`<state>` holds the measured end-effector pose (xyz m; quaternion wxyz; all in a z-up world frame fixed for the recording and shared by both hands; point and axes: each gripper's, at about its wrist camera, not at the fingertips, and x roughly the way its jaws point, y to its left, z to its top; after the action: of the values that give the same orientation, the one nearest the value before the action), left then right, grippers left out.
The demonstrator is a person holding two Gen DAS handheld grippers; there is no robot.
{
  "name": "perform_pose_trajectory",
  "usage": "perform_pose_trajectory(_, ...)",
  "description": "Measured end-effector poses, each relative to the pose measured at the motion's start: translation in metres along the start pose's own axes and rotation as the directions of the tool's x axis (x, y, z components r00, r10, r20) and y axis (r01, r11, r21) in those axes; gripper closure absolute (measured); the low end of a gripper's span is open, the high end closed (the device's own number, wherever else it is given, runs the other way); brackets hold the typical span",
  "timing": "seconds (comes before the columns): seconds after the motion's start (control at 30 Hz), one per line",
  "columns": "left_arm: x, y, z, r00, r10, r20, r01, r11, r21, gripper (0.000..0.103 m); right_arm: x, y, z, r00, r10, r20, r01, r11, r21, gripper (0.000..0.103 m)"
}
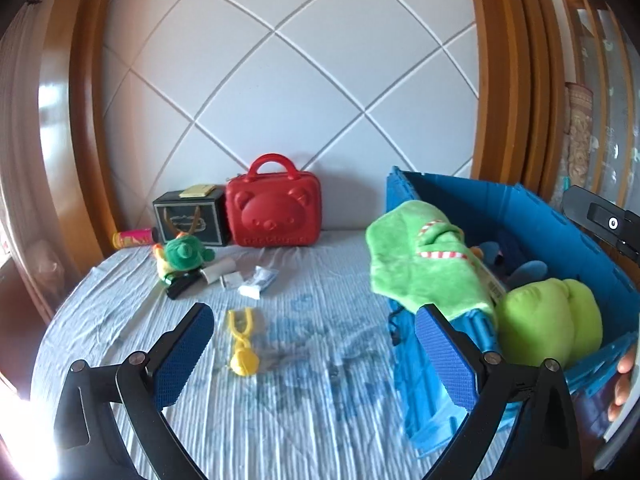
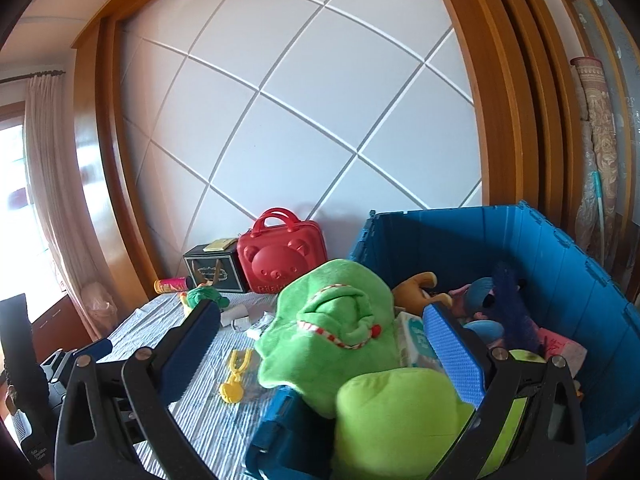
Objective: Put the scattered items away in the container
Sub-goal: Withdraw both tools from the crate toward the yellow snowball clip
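Observation:
The blue crate (image 1: 480,208) (image 2: 560,272) stands on the right of the bed, holding several soft toys. A green plush (image 1: 420,256) (image 2: 332,320) is draped over its left rim, with a lime plush (image 1: 548,320) (image 2: 400,420) beside it. A yellow toy (image 1: 242,344) (image 2: 234,376) lies on the sheet. My left gripper (image 1: 316,344) hangs open above the sheet, with the yellow toy just inside its left finger. Open too, my right gripper (image 2: 324,344) hovers over the crate's near corner and the two green plushes, gripping nothing.
At the headboard stand a red bear case (image 1: 274,212) (image 2: 282,264) and a black box (image 1: 190,218). Near them lie a pink can (image 1: 134,238), a small green plush (image 1: 184,254) and white packets (image 1: 256,280). A hand (image 1: 624,380) shows at the right edge.

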<state>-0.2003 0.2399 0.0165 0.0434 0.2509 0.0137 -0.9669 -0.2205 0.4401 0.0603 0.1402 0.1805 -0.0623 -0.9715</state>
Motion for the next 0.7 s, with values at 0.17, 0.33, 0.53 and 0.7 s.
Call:
perform_pose_trajectory(0.17,0.006,0.088,-0.01,0.998,0.064,-0.014,-0.064,0.998,-0.01,0.001,0.035,0.077,-0.014,0.999,0.037,-0.02,-0.037,0.999,0.001,0.0)
perform_pose_trajectory(0.33,0.026,0.177,-0.028,0.989,0.129,-0.068,-0.13,0.991,-0.013,0.001,0.077,0.144,-0.039,0.994,0.076,-0.075,-0.074,0.997,0.021,0.0)
perform_pose_trajectory(0.53,0.064,0.25,-0.045,0.974,0.166,-0.154,-0.179,0.981,-0.074,0.001,0.13,0.185,-0.063,0.981,0.073,-0.182,-0.071,0.997,0.014,0.0)
perform_pose_trajectory(0.7,0.097,0.296,-0.058,0.958,0.177,-0.226,-0.211,0.968,-0.133,0.001,0.18,0.199,-0.075,0.964,0.086,-0.252,-0.089,0.996,0.002,0.0)
